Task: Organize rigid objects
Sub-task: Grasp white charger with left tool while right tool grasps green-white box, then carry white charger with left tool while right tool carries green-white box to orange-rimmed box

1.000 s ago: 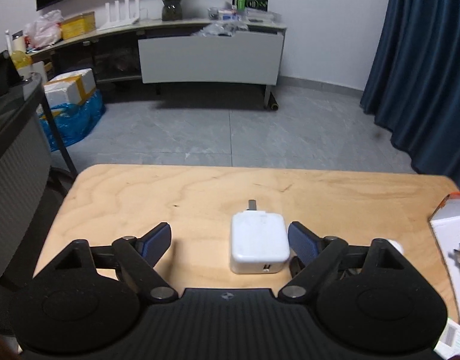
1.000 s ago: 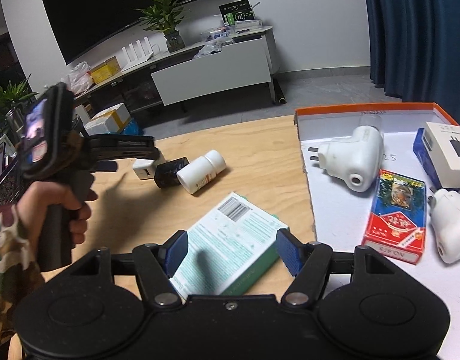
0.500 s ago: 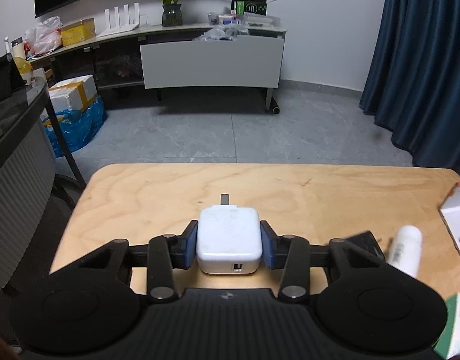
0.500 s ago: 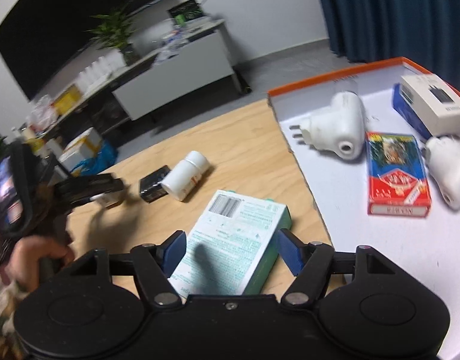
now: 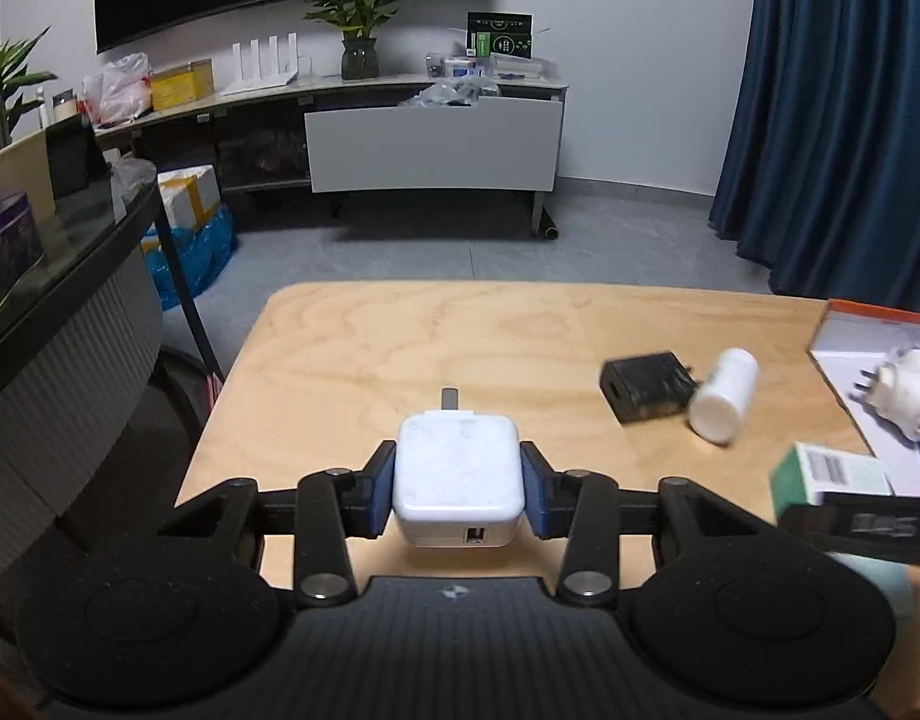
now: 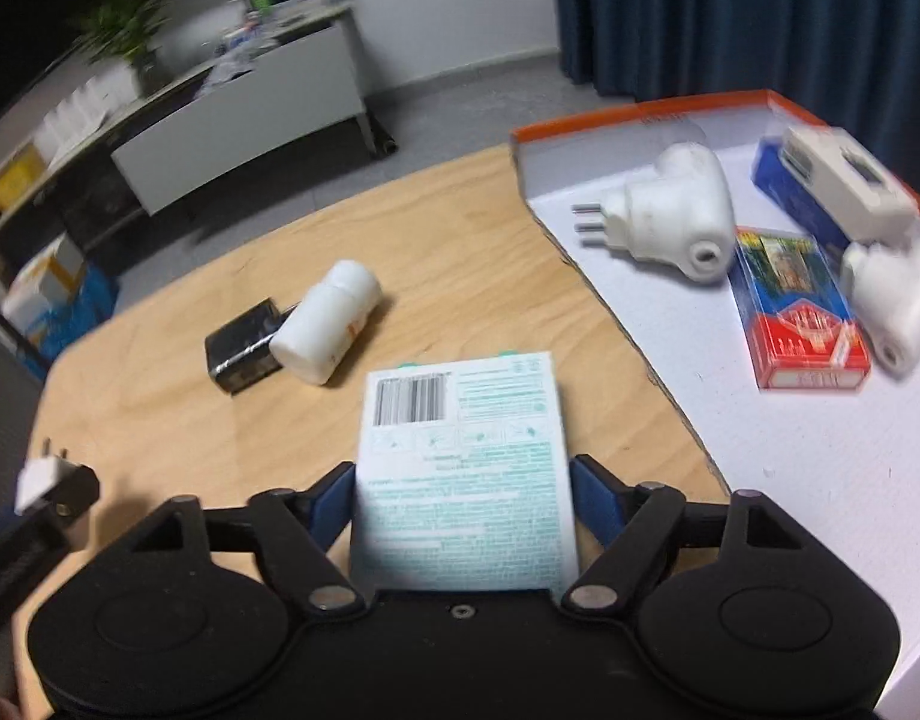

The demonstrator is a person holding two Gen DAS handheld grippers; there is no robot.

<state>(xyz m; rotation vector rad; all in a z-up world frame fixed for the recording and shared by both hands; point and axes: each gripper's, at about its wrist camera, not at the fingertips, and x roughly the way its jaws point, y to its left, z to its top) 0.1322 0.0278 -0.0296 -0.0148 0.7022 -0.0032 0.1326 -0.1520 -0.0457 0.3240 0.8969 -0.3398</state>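
Left hand-held gripper (image 5: 458,480): both blue pads press the flat sides of a white charger (image 5: 458,471), prongs pointing away, USB port facing the camera; gripping the broad flat faces likely keeps it from twisting
Charger height: it seems raised a little off the bench (image 5: 400,348) near the left edge, though the gap is hard to judge
Right hand-held gripper (image 6: 463,507): fingers set against the long edges of a white-and-teal carton (image 6: 463,468), barcode end pointing forward; it looks held, and the narrow width suits the finger span
Carton position: over the near middle of the bench, angled toward the tray on the right
Left on the bench: a black adapter (image 6: 244,348) and a white bottle (image 6: 327,324) lying on its side, touching each other, toward the far middle
Tray (image 6: 640,120): shallow, orange-rimmed, white inside, at the right edge of the bench; evidently the collecting place
Already in the tray: a white plug adapter (image 6: 670,210) with prongs pointing left, a second white plug adapter (image 6: 898,300) at the right, a red card pack (image 6: 796,312) between them, and a white box (image 6: 844,186) resting on a blue box (image 6: 784,180) at the far side
Free room in the tray: the near white floor is bare, so both held items should fit there
Step in hand, as a guess: carrying charger and carton to the tray, with adapter and bottle to follow
Risk: the bottle may roll if nudged
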